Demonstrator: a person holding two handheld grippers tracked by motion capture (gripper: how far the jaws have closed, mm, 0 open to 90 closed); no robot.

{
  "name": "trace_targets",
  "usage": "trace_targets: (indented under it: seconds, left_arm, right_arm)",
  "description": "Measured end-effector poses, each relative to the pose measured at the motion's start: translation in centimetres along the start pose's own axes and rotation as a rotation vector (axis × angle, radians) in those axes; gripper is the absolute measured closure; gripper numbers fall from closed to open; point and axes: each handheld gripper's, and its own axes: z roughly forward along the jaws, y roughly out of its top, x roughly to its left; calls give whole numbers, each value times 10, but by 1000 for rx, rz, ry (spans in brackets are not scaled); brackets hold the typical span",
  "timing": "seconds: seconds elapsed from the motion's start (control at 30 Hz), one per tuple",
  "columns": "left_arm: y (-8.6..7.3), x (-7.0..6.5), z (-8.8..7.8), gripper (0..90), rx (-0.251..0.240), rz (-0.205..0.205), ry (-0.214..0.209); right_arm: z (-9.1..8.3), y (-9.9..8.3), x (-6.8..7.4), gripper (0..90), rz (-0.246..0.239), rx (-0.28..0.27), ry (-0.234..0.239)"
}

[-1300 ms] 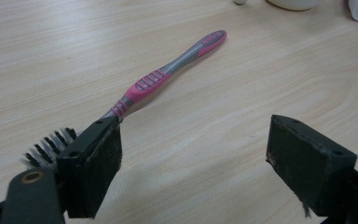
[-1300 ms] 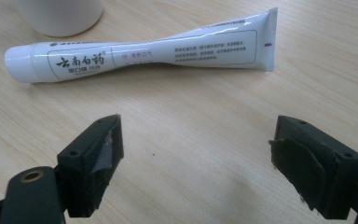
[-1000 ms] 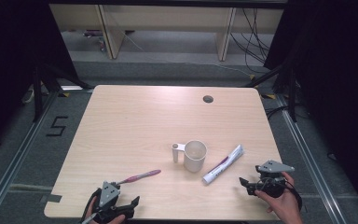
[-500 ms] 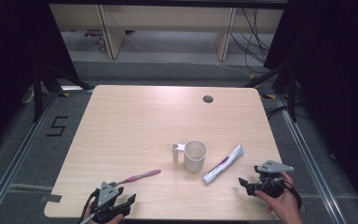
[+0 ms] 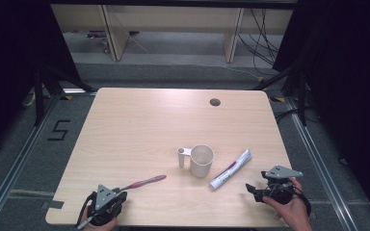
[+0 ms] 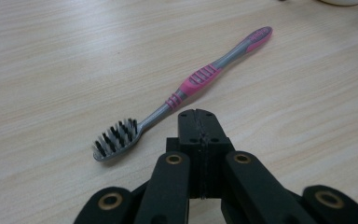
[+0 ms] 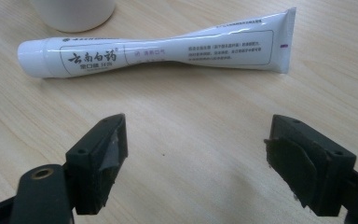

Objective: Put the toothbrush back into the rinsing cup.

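Left gripper (image 6: 197,116): jaws pressed together with nothing between them, low over the table (image 5: 139,125) at its near left corner; in the high view (image 5: 107,204) a hand holds it
Toothbrush (image 6: 182,93): pink and grey, flat on the table just ahead of the left gripper's tips, apart from them, bristle head nearest the gripper, handle running away toward the mug; seen from above (image 5: 142,182)
Right gripper (image 7: 193,140): jaws spread wide, nothing between them, at the near right of the table (image 5: 257,190), held by the right hand (image 5: 289,211)
Toothpaste tube (image 7: 158,49): white, printed, lying flat ahead of the right gripper, cap end toward the mug; from above (image 5: 231,168)
Mug (image 5: 201,160): white, upright, handle to the left, between toothbrush and tube, near the tube's cap
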Motion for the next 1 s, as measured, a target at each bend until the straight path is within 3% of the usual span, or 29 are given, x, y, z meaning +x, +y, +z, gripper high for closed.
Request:
trace_targets:
  seconds: [0.03,0.07,0.17,0.2,0.27,0.3,0.4,0.47,0.5,0.53,0.67,0.7,0.87,0.93,1.0]
  left_arm:
    - [1,1,1,894,13,14,6]
    - [1,0,3,894,0,0,5]
    - [5,3,8,894,20,13,16]
    - [5,3,10,894,9,5,16]
    - [7,6,13,894,28,27,23]
    - [8,5,16,894,15,13,25]
    - [10,8,21,894,45,38,26]
    - [11,9,25,893,47,31,37]
    - [12,8,28,894,31,6,35]
    - [13,11,27,893,54,31,43]
    - [16,13,33,893,47,16,43]
    - [17,15,33,893,57,25,45]
    - [23,19,41,892,52,25,58]
    - [26,19,47,892,35,6,66]
    - [30,21,51,891,44,16,72]
  right_arm:
    - [-1,0,3,211,32,10,1]
    - [0,0,2,212,26,9,3]
    - [2,0,-2,213,-28,-7,3]
    - [2,0,-2,213,-26,-8,3]
    - [1,0,-3,214,-34,-15,-11]
    - [1,0,0,214,8,0,0]
    - [0,0,1,215,14,7,6]
    - [1,0,1,215,15,3,6]
    - [1,0,1,216,14,3,7]
    - [0,0,0,216,6,5,6]
    - [1,0,1,217,15,5,12]
    - [2,0,-1,216,-12,-3,13]
    - [1,0,-1,217,-2,1,8]
    - [2,0,-1,217,0,5,7]
    - [2,0,-2,217,-2,5,7]
